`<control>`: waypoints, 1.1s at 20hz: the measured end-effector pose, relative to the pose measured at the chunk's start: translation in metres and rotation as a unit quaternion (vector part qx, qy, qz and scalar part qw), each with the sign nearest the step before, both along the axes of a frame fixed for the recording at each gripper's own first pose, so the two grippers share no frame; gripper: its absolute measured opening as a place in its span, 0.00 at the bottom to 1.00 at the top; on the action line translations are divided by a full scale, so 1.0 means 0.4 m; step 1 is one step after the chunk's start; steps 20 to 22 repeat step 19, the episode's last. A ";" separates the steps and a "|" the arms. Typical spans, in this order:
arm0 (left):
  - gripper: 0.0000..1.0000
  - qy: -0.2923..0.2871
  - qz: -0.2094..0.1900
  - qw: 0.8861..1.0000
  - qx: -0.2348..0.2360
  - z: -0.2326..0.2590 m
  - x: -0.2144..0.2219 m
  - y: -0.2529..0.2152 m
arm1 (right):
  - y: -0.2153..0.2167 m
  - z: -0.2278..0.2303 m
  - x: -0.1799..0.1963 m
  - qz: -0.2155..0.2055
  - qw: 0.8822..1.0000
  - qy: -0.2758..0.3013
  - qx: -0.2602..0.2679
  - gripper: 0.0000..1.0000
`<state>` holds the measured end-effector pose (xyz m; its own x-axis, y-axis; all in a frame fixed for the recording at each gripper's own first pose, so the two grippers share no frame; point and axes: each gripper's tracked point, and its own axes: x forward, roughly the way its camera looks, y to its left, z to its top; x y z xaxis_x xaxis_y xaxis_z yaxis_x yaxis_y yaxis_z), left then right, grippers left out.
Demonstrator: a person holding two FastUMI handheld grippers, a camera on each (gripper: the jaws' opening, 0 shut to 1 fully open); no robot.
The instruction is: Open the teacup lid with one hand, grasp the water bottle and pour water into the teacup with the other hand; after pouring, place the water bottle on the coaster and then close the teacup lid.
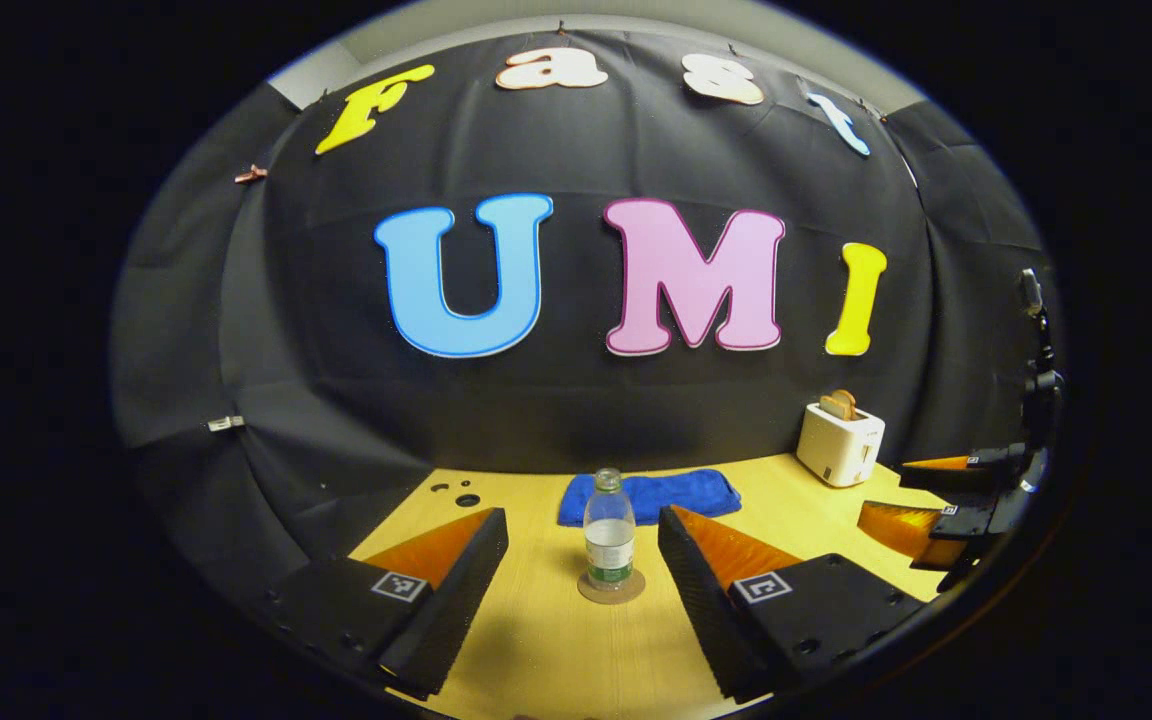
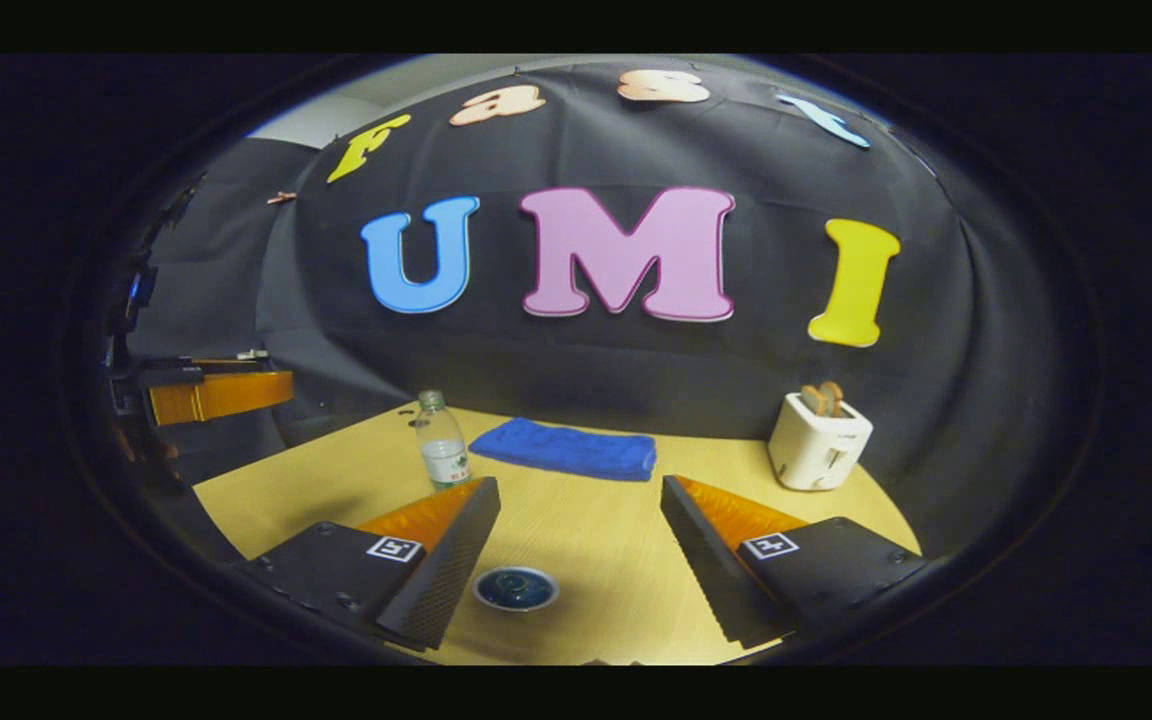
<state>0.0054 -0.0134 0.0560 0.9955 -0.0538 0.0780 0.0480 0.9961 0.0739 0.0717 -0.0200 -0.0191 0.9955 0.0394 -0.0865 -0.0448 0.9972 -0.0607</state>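
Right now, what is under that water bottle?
The bottle stands upright on a round brown coaster, which lies flat on the wooden table. The coaster's middle is hidden beneath the bottle's base; its rim shows all around.

The towel [image 1: 648, 496] is blue, the toaster [image 1: 840, 445] white. The table [image 1: 556, 650] is pale yellow wood-grain; the clear water bottle [image 1: 609, 530] has a green-and-white label.

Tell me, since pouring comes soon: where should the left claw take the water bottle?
Grip the water bottle around its straight labelled body, coming level from the front. It stands upright on the coaster, centred ahead of the open left claw, with bare table either side.
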 end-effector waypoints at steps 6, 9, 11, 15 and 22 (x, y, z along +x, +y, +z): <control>0.95 0.005 0.008 1.000 -0.027 0.008 -0.114 -0.055 | -0.049 0.113 -0.109 -0.034 0.999 -0.034 0.009 1.00; 0.95 0.009 -0.008 1.000 -0.020 -0.005 -0.162 -0.074 | -0.062 0.122 -0.164 -0.054 0.998 -0.035 0.022 1.00; 0.95 0.009 -0.025 0.999 -0.018 -0.005 -0.184 -0.085 | -0.076 0.124 -0.194 -0.072 0.997 -0.033 0.024 1.00; 0.95 0.000 -0.042 0.999 -0.020 0.029 -0.218 -0.062 | -0.065 0.145 -0.249 -0.089 0.995 -0.023 0.032 1.00; 0.95 -0.012 -0.045 0.999 -0.016 0.032 -0.240 -0.007 | -0.057 0.153 -0.296 -0.106 0.994 -0.029 0.020 1.00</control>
